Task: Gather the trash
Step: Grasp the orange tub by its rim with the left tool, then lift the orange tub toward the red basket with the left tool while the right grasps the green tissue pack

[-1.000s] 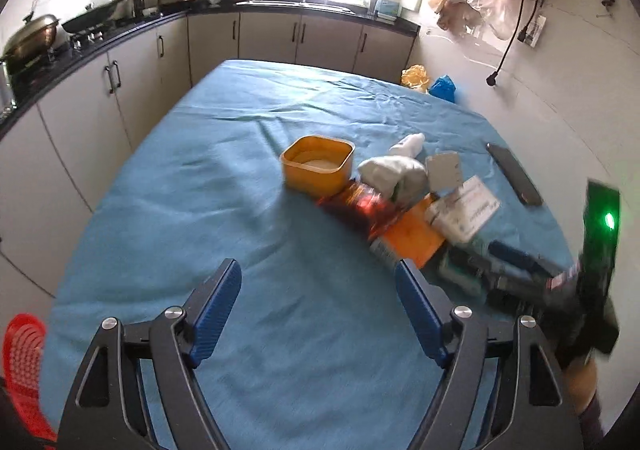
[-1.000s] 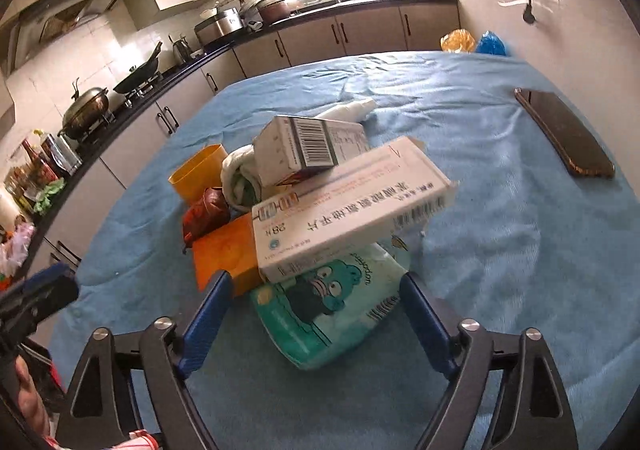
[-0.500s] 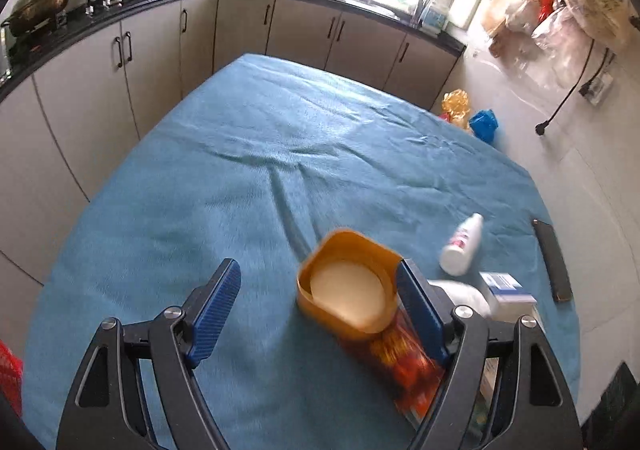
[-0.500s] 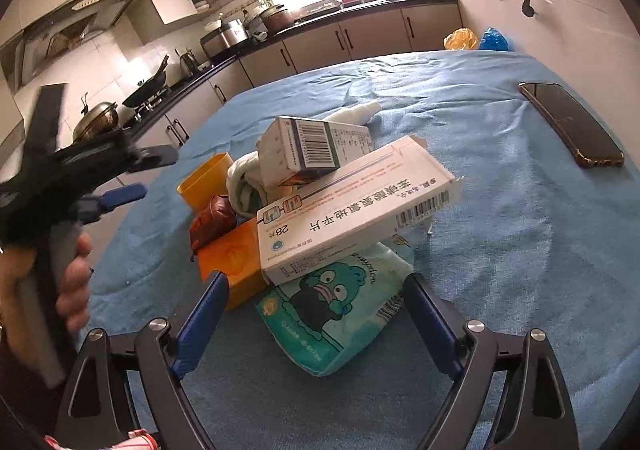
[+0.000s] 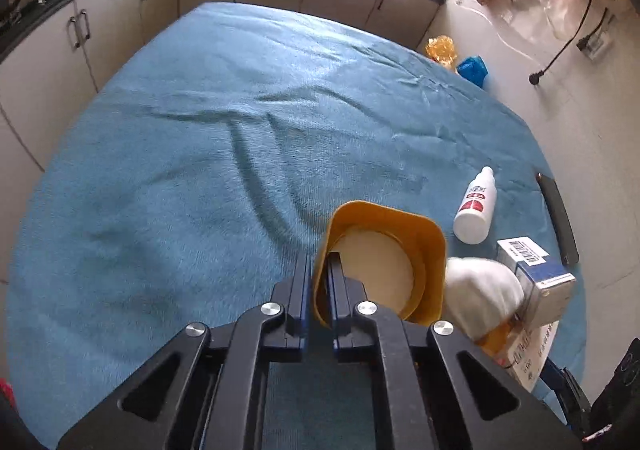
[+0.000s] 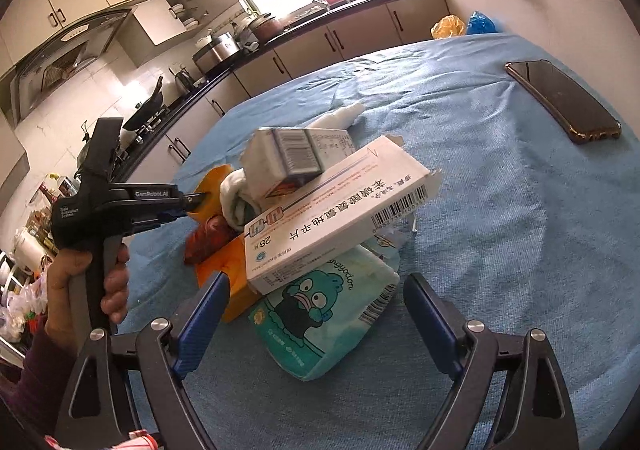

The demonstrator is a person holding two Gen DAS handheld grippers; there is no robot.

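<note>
Left wrist — hand-held gripper (image 5: 319,282) on tub (image 5: 384,250) rim

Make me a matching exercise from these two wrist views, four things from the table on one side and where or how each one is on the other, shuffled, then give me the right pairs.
Things
1. yellow tub
2. phone
3. long white medicine box
4. white bottle

States
A. lying flat on the blue cloth, apart from the pile
B. its wall pinched between the left gripper fingers
C. lying on its side just beyond the tub
D. resting on top of the teal tissue pack

Pairs: 1-B, 2-A, 3-D, 4-C
</note>
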